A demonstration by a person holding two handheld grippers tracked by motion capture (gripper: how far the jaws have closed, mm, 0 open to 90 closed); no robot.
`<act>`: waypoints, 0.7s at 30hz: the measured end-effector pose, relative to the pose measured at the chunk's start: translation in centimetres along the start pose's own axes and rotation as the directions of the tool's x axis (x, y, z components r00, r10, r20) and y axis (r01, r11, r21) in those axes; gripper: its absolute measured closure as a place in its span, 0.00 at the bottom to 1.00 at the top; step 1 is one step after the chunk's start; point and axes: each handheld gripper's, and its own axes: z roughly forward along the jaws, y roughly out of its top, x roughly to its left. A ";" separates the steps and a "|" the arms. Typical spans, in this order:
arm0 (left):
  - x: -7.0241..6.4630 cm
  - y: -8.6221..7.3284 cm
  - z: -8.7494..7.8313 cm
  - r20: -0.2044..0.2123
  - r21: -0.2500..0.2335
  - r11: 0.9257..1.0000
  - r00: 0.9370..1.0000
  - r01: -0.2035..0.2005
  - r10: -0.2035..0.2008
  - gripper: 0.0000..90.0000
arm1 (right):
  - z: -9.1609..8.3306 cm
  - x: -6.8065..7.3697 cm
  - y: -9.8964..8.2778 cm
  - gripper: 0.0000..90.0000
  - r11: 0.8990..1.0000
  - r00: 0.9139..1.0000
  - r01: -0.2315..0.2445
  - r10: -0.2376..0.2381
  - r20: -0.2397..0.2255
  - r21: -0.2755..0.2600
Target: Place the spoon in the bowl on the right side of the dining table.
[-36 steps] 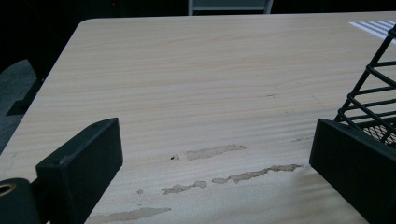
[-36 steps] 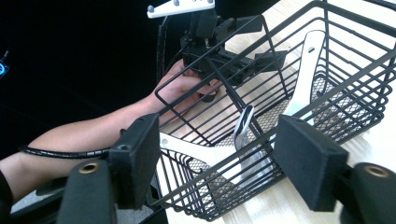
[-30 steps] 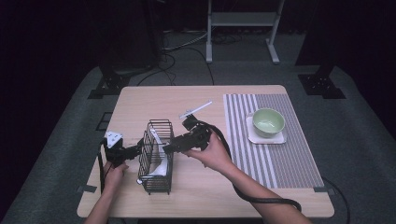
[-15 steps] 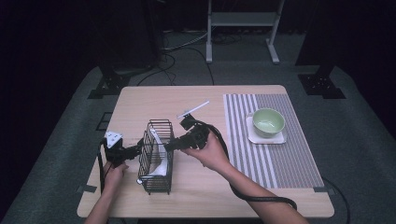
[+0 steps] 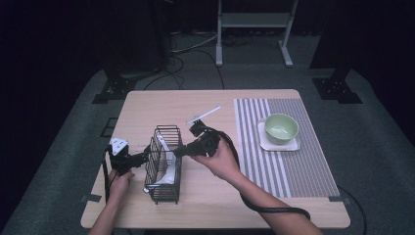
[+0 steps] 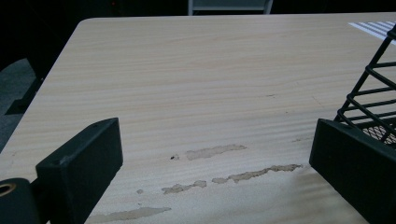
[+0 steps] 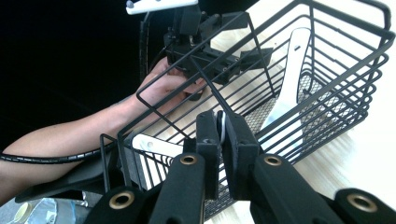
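High view first: I see a black wire basket point(image 5: 164, 164) standing on the wooden table point(image 5: 205, 100), toward its seven o'clock part, with a white spatula-like utensil point(image 5: 166, 166) lying inside, its blade low at the near end and its handle leaning up toward twelve o'clock. My right gripper point(image 5: 178, 151) comes at the basket from three o'clock, and in the right gripper view its jaws are pinched together on the basket's upper rim wire point(image 7: 219, 105), with something pale just showing between them; I cannot tell what that is. My left gripper point(image 5: 142, 157) sits at nine o'clock of the basket; in the left gripper view its jaws stand wide apart over bare, scuffed wood, the basket's corner point(image 6: 373, 93) just past the right-hand jaw, and I cannot tell whether that jaw touches the wire. From the right gripper view the left hand point(image 7: 170, 86) and its gripper point(image 7: 250, 57) show beyond the basket's far wall. Out at two o'clock from the basket a striped mat point(image 5: 284, 147) covers the table's right side, carrying a green bowl point(image 5: 281, 128) on a white square plate point(image 5: 293, 146). A thin white strip point(image 5: 203, 115) lies on the wood at one o'clock from the basket, apart from it.
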 end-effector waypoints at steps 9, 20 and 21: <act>0.0 0.0 0.0 0.000 0.000 1.000 1.000 0.000 0.000 0.02 | -0.7 0.2 0.0 0.95 0.999 0.999 -0.027 0.027 -0.026 -0.028; 0.0 0.0 0.0 0.000 0.000 1.000 1.000 0.000 0.000 0.02 | -2.2 -0.3 0.0 0.95 0.991 0.992 -0.100 0.092 -0.087 -0.087; 0.0 0.0 0.0 0.000 0.001 1.000 1.000 0.000 0.000 0.02 | -2.4 -0.3 0.0 0.95 0.990 0.991 -0.107 0.099 -0.093 -0.091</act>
